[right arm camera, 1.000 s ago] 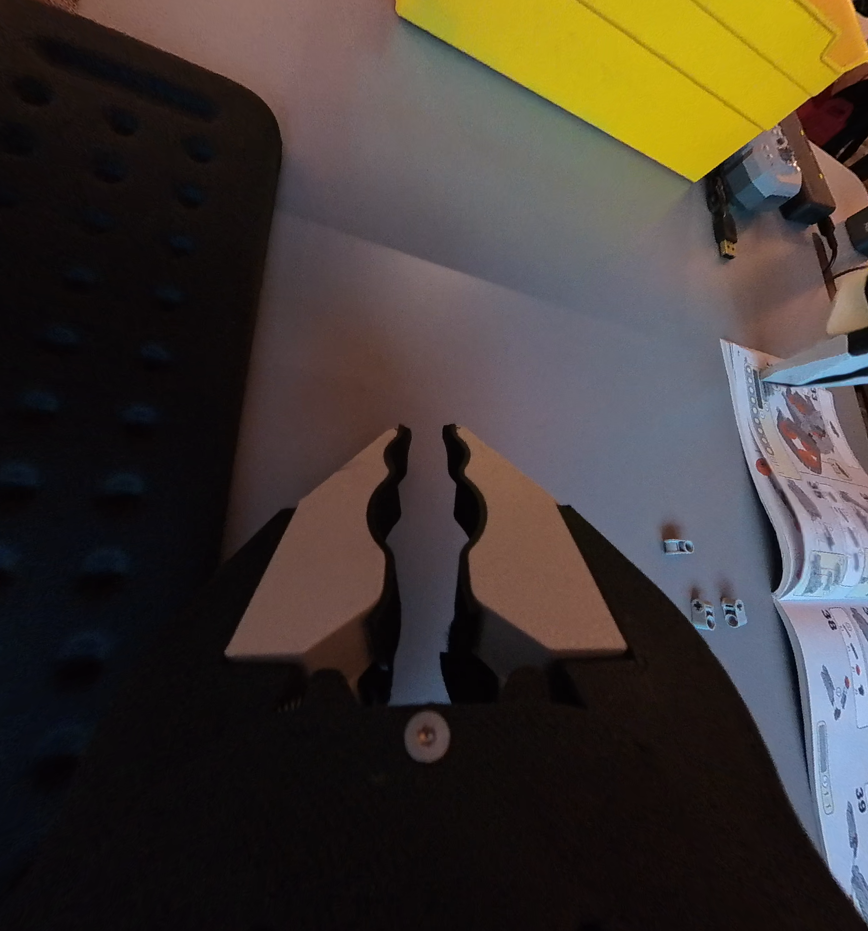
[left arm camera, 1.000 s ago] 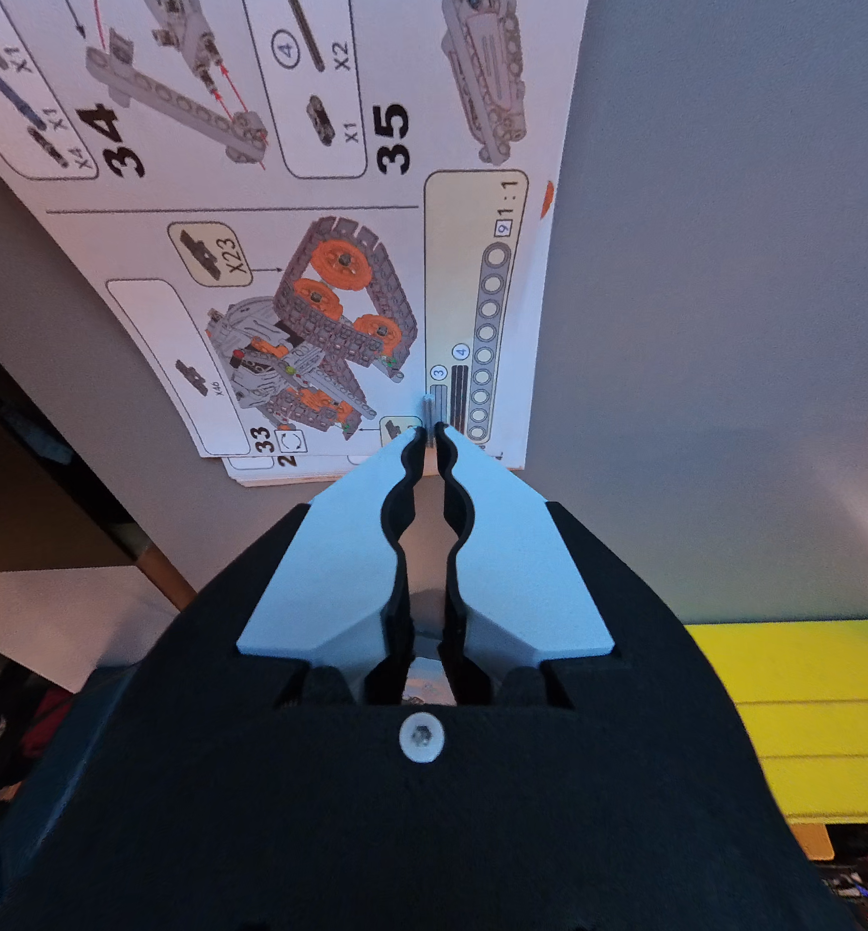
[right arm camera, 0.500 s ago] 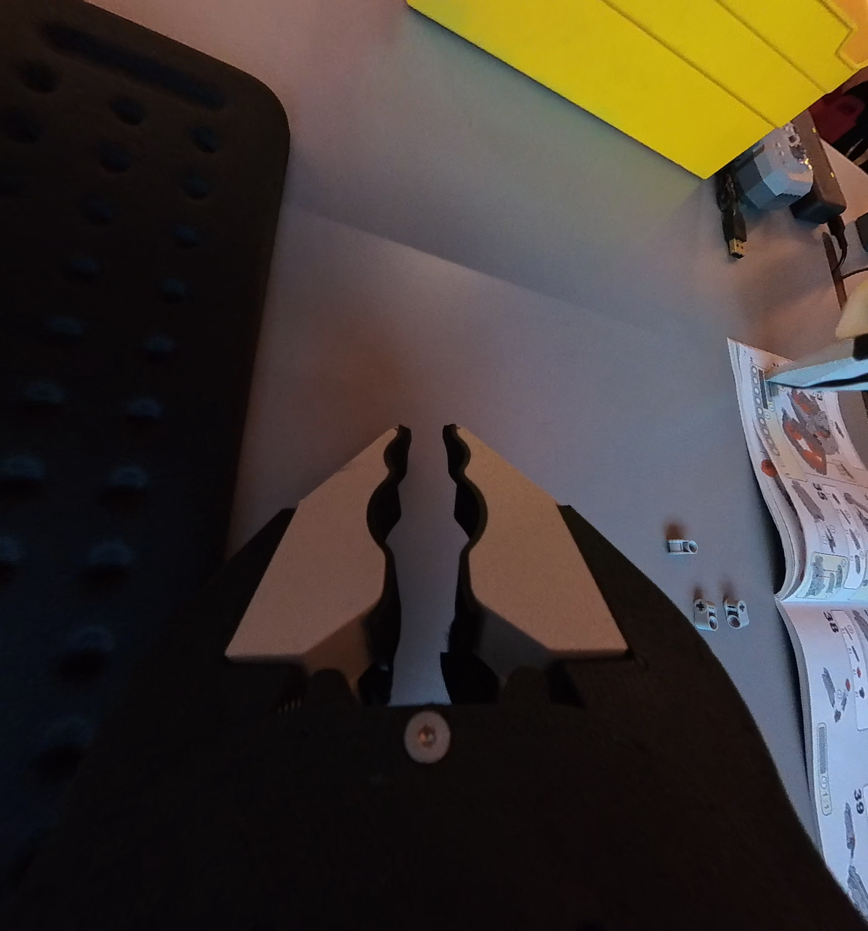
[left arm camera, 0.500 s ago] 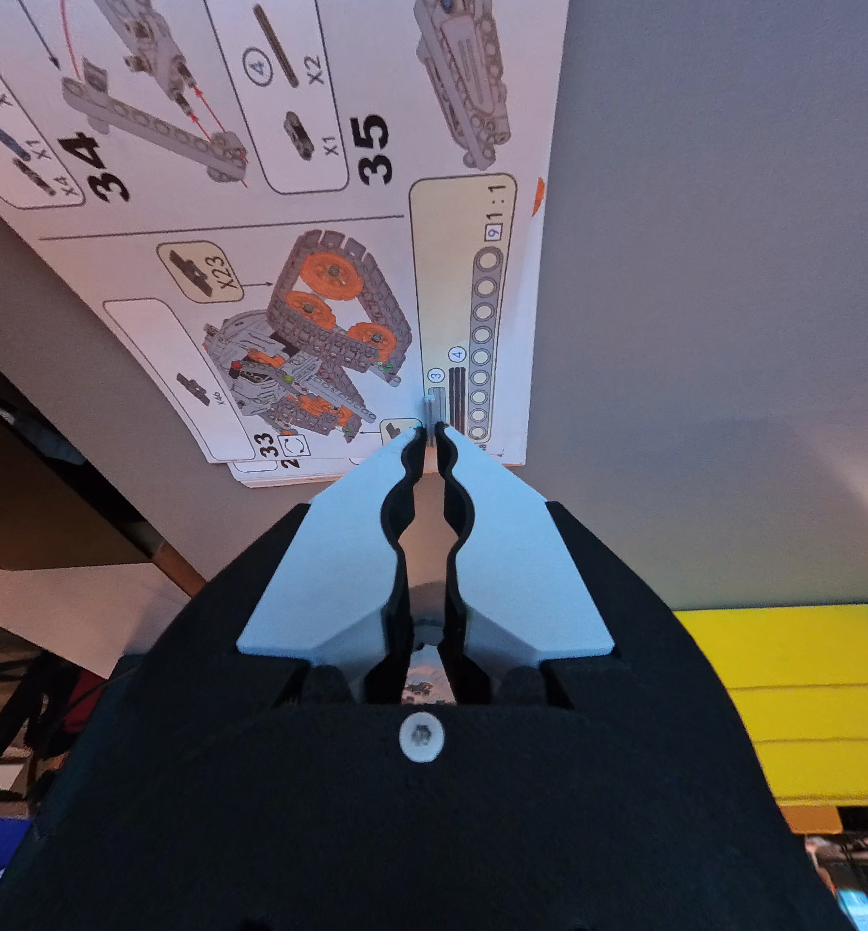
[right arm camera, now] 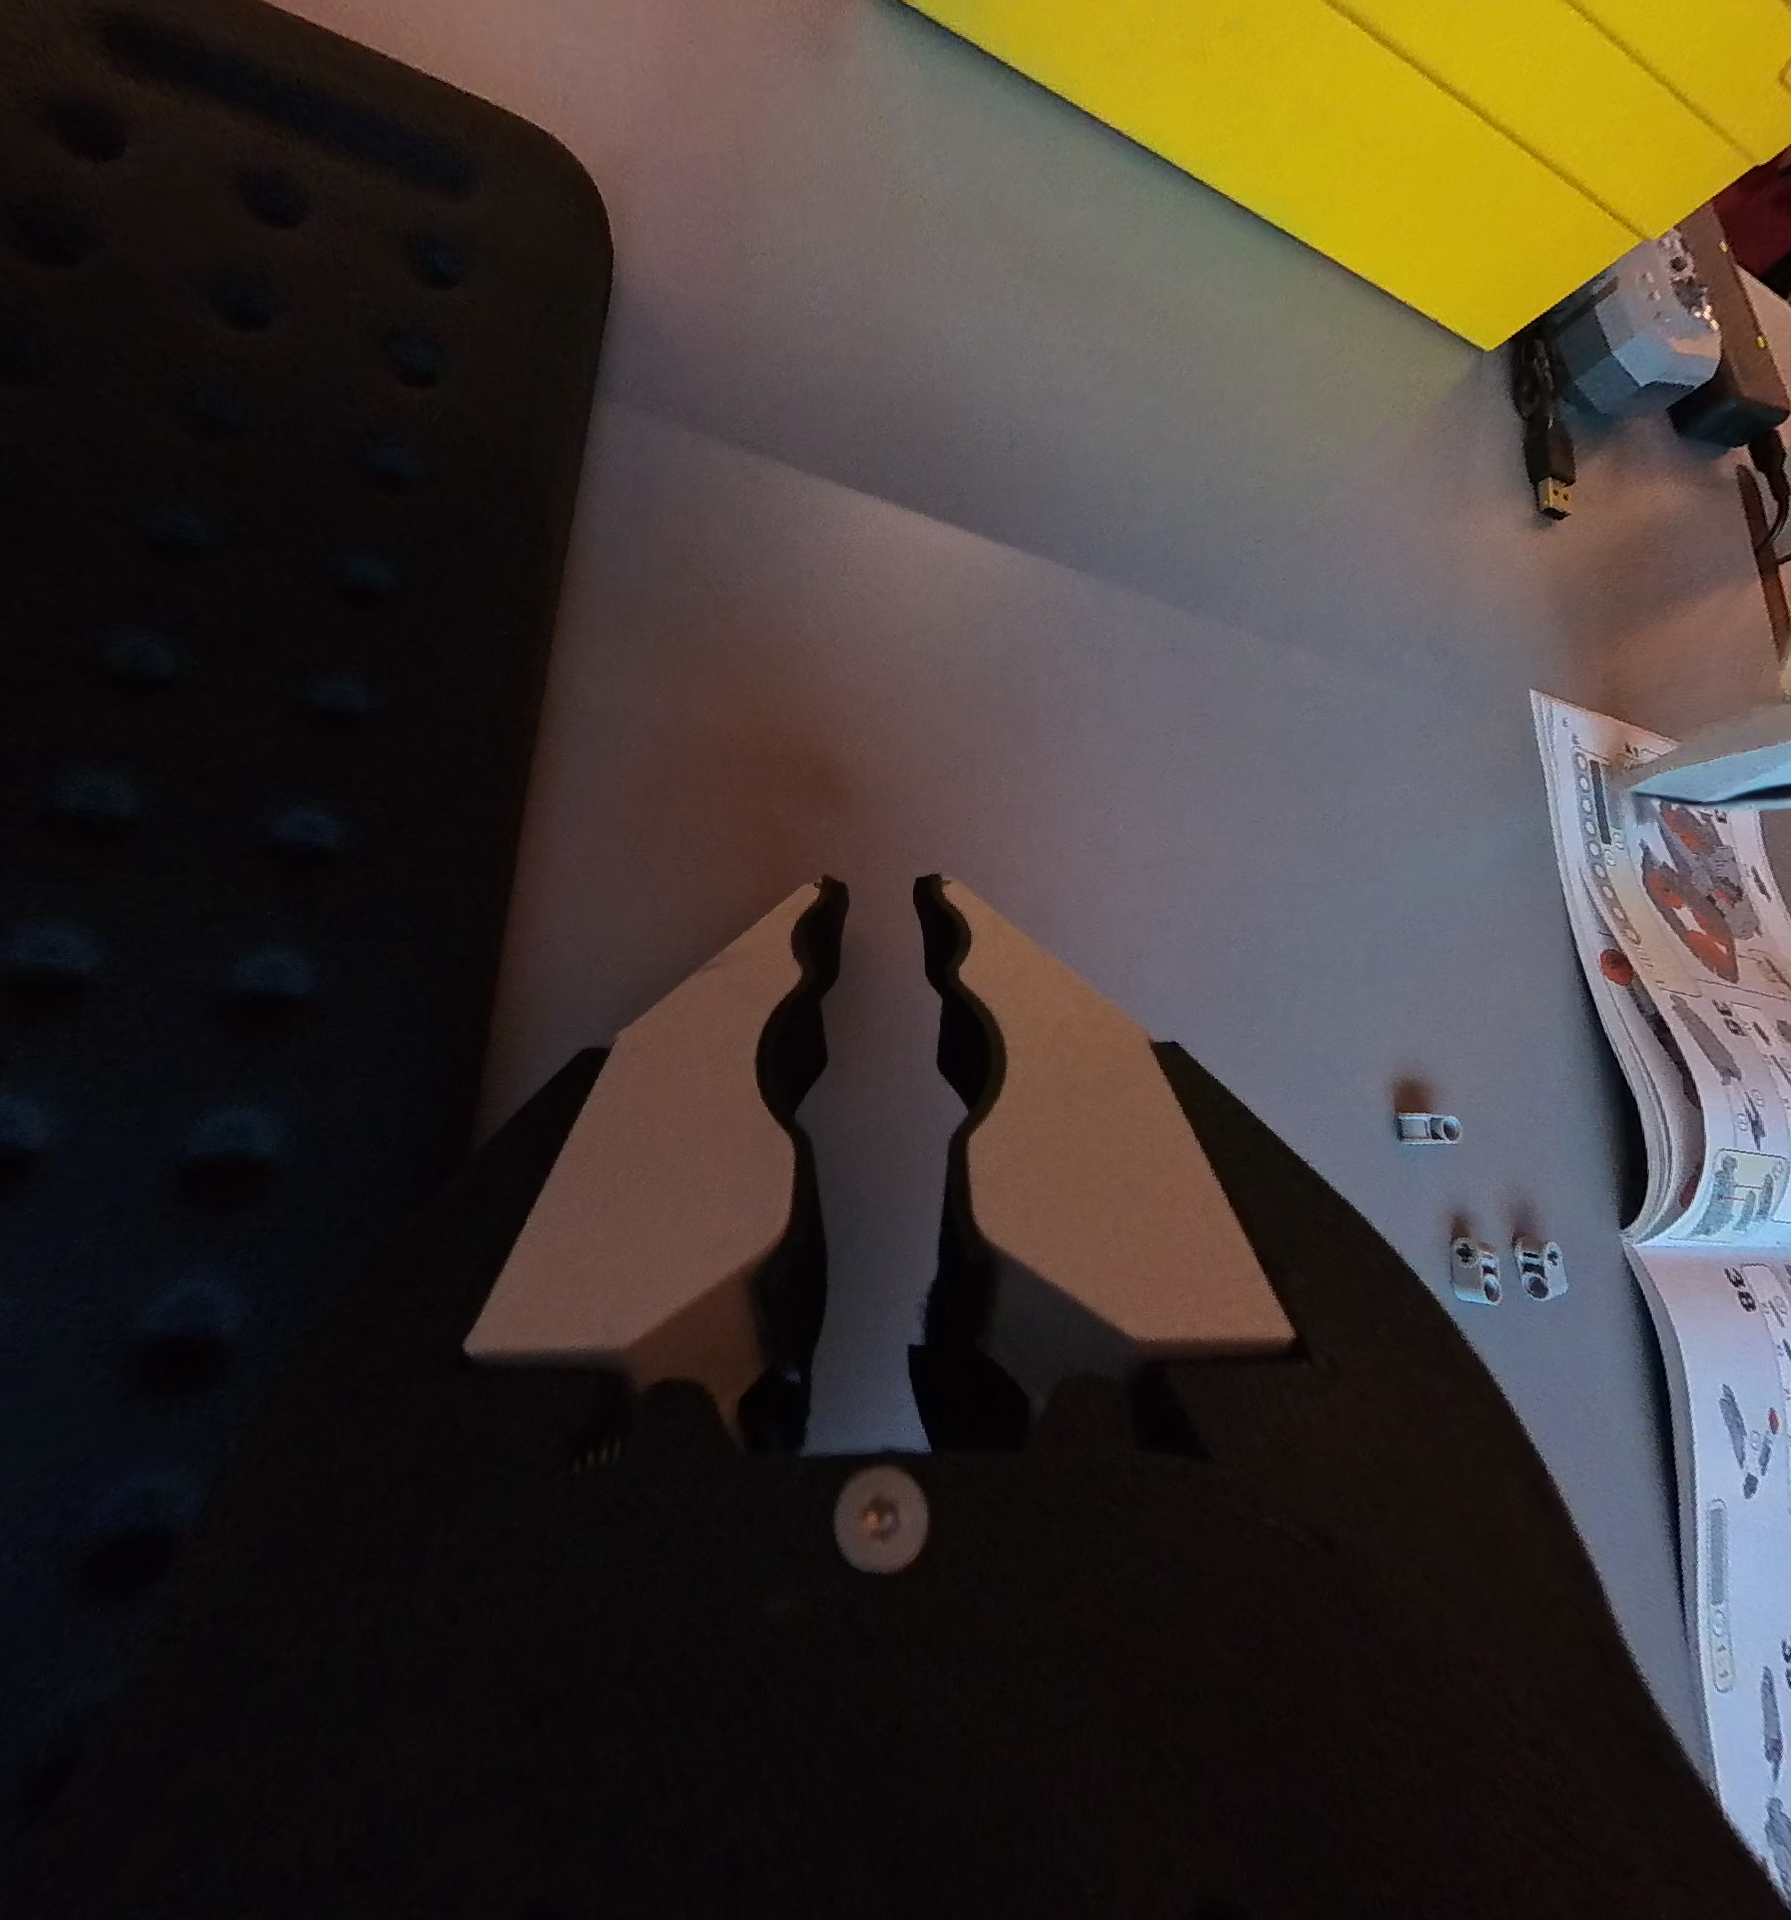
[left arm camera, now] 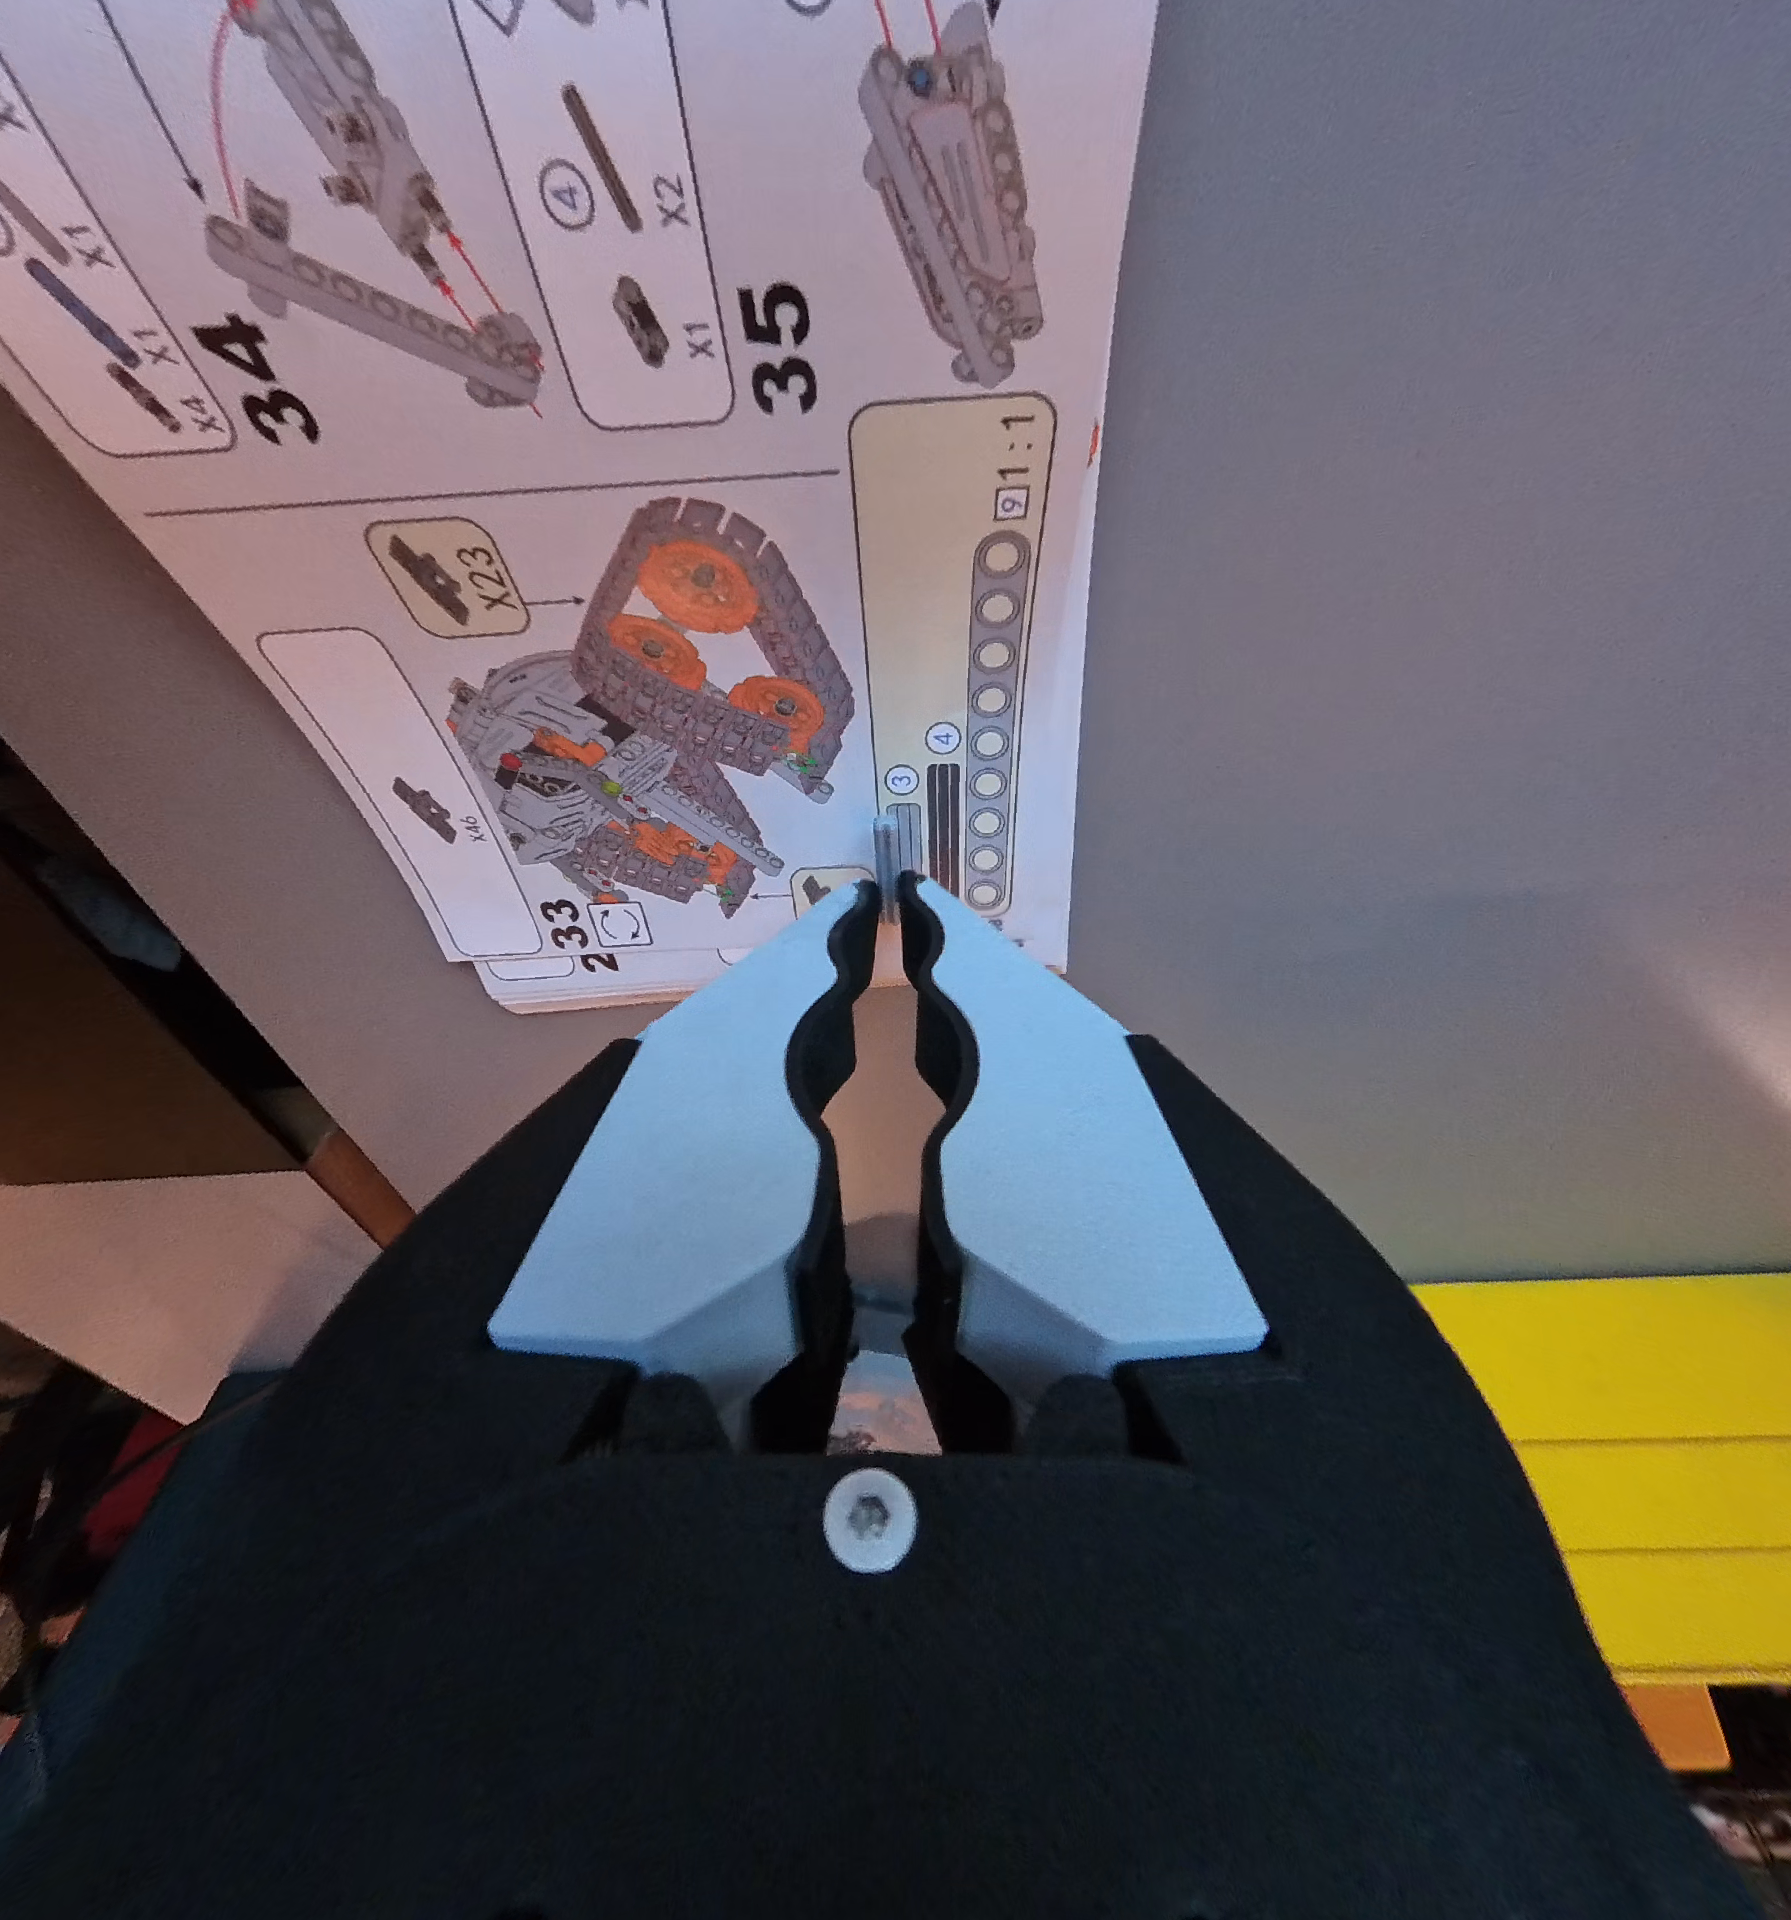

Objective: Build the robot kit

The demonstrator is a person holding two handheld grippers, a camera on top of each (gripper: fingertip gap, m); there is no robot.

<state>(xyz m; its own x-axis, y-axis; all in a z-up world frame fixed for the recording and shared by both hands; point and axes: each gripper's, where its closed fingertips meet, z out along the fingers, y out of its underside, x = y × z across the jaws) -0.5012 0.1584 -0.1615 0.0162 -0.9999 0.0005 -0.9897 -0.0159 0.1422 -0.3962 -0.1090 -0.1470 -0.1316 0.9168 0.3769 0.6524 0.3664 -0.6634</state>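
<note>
Left wrist view: left tongs point(left arm camera: 886, 891) pinch one small grey pin point(left arm camera: 885, 852) over one open booklet point(left arm camera: 600, 436). Right tongs point(right arm camera: 880, 889), slightly parted, hold nothing above the worktop point(right arm camera: 1130, 644); three small grey pieces point(right arm camera: 1476, 1268) lie beside the booklet.

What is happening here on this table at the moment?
A person works with two handheld grippers over a grey table. The left gripper is shut on a small grey axle, held over the open instruction booklet. The right gripper is open and holds nothing. Three small grey connector pieces lie loose between it and the booklet, and a yellow bin stands farther off.
</note>
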